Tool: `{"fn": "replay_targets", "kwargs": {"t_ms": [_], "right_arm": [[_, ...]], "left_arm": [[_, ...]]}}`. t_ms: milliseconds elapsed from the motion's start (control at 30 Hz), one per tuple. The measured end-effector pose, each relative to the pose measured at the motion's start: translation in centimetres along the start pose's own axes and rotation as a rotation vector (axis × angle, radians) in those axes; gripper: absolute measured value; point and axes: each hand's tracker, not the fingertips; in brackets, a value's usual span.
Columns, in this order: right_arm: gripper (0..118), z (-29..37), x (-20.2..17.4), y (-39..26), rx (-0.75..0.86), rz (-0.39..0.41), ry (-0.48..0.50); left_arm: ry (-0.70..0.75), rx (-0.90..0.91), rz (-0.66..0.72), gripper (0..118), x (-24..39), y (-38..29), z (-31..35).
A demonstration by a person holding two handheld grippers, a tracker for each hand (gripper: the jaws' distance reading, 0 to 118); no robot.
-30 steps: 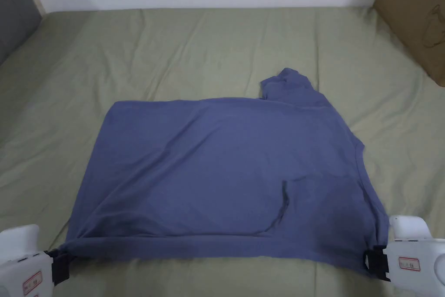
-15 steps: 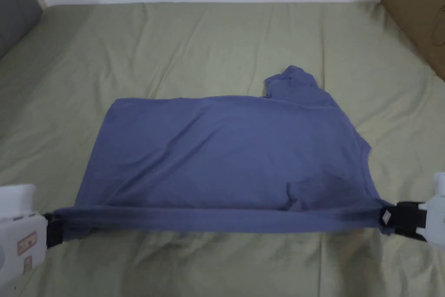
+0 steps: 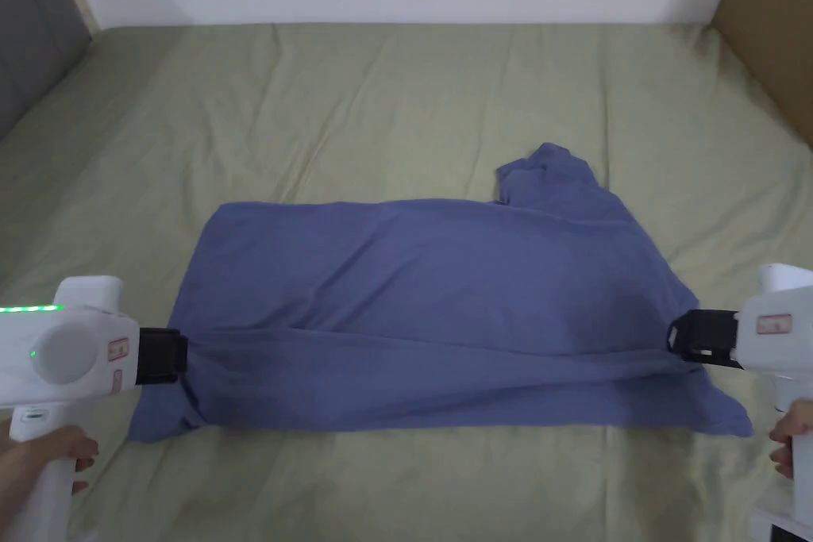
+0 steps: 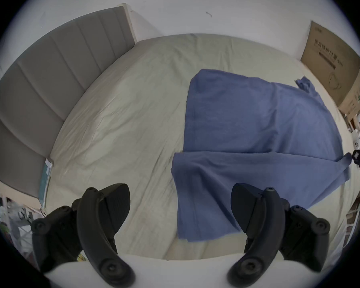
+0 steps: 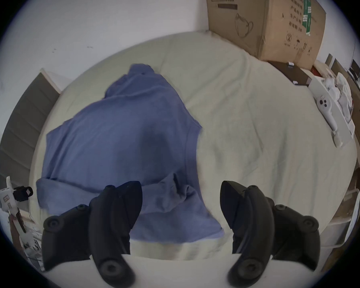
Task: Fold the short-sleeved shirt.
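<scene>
On the bed (image 3: 397,91), short of the cardboard box (image 3: 766,36) that stands at its far right corner, lies the blue short-sleeved shirt (image 3: 429,290), spread sideways across the green sheet. Its near long edge has been turned over toward the middle, forming a doubled band along the side away from the box; one sleeve (image 3: 548,167) remains bunched and projecting at the edge facing the box.

Left gripper (image 4: 180,209): fingers (image 4: 112,205) stand wide apart in its own view, with bed sheet and a shirt corner visible between them; nothing is held. It sits beside the hem end of the band, the end farther from the box.

Right gripper (image 5: 181,201): fingers (image 5: 125,201) likewise spread, the cloth lying loose under them and not pinched. It sits beside the collar end, nearer the box.

Judgement: placement at opposite ends of the band suggests the first lengthwise fold has just been laid and let go. Outstanding work appears to be the projecting sleeve and the box-side edge. Fold line looks uneven at the hem end, where a corner spills outward.
</scene>
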Motion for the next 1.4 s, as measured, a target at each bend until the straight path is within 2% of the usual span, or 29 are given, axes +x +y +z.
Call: {"fn": "replay_targets", "kwargs": {"t_ms": [67,100,133,167,200,233,400,433,467,500,533,567,600,667,700,733,767,800,833,867,900,967,1000,1100,1167,1267,1333,1367,1400], "right_arm": [[81,2.0,0.0,-0.9,0.029,0.033,0.021],[77,3.3,0.0,-1.8,0.055,0.052,0.035],[68,4.2,-0.1,-2.7,0.064,0.066,0.04],[49,5.0,-0.2,-3.7,0.061,0.07,0.041],[8,5.5,-0.2,-5.0,0.072,0.073,0.05],[1,5.6,-0.2,-6.0,0.076,0.063,0.043],[1,4.7,0.3,-9.4,-0.009,0.011,0.067],[1,4.7,0.3,-9.5,-0.01,0.001,0.063],[1,4.7,0.5,-9.6,-0.011,-0.007,0.068],[1,4.8,0.5,-9.4,-0.01,-0.013,0.075],[1,4.9,0.5,-9.3,-0.004,-0.019,0.074],[1,5.1,0.5,-9.2,0.001,-0.025,0.074],[1,5.2,0.5,-9.1,0.005,-0.029,0.077],[1,5.2,0.6,-8.9,0.007,-0.042,0.078],[1,5.2,0.6,-8.9,0.004,-0.045,0.081],[1,5.1,0.7,-9.0,0.002,-0.047,0.082],[1,5.0,0.8,-9.3,-0.003,-0.05,0.08],[1,4.8,0.8,-9.6,-0.009,-0.052,0.076],[1,4.7,0.9,-9.8,-0.02,-0.055,0.068],[1,4.7,0.9,-10.3,-0.026,-0.06,0.06],[1,4.7,1.1,-10.8,-0.024,-0.065,0.066],[2,4.3,1.3,-10.9,-0.032,-0.089,0.082],[13,4.1,1.3,-10.5,-0.038,-0.086,0.074],[82,3.3,1.4,-8.7,-0.018,-0.062,0.035],[83,2.1,1.7,-7.0,-0.002,-0.058,0.047],[80,-1.3,2.0,-5.1,-0.067,-0.056,0.047],[57,-3.9,1.7,-5.1,-0.184,-0.037,0.003],[55,-4.8,1.2,-5.6,-0.212,0.049,-0.033],[31,-3.8,0.5,-5.6,-0.155,0.101,-0.042]], "left_arm": [[-0.02,0.005,0.015,100,-0.7,-1.4,1.7],[-0.041,0.031,0.045,87,-0.8,-2.4,2.7],[-0.076,0.044,0.063,64,-1.0,-3.4,3.6],[-0.1,0.045,0.082,33,-1.2,-4.5,4.1],[-0.124,0.036,0.105,0,-1.2,-5.6,4.4],[-0.125,0.028,0.113,0,-1.0,-6.7,4.7],[-0.105,0.013,0.124,0,-0.9,-9.2,4.2],[-0.111,0.017,0.132,7,-1.5,-8.9,3.3],[-0.117,0.017,0.137,28,-1.8,-8.2,2.9],[-0.111,0.009,0.139,64,-1.8,-7.5,2.6],[-0.099,0.005,0.145,90,-1.8,-7.0,2.2],[-0.096,0.006,0.144,107,-1.8,-6.4,1.5],[-0.097,0.004,0.146,112,-1.8,-5.9,0.6],[-0.106,-0.031,0.168,100,-1.6,-5.3,-0.9],[-0.12,-0.08,0.182,69,-1.2,-5.3,-1.8],[-0.143,-0.105,0.183,42,-1.0,-5.5,-2.7],[-0.115,-0.14,0.176,39,-0.5,-5.9,-3.6],[0.036,-0.137,0.128,37,0.1,-6.2,-3.8],[-0.05,-0.073,0.104,35,0.3,-6.3,-3.0],[-0.049,-0.085,0.117,26,0.5,-5.8,-2.1],[-0.056,-0.052,0.128,8,0.6,-5.5,-1.5],[-0.081,-0.071,0.118,7,0.2,-5.4,-1.2],[-0.08,-0.073,0.117,7,0.1,-5.3,-1.1],[-0.094,-0.069,0.118,7,0.0,-5.1,-0.6],[-0.099,-0.057,0.109,7,0.1,-4.9,-0.1],[-0.107,-0.05,0.101,7,0.0,-5.0,0.3],[-0.11,-0.054,0.1,7,0.1,-4.9,0.3],[-0.111,-0.059,0.101,7,-0.2,-5.1,0.2],[-0.118,-0.061,0.099,7,-0.2,-5.1,0.2]]}}
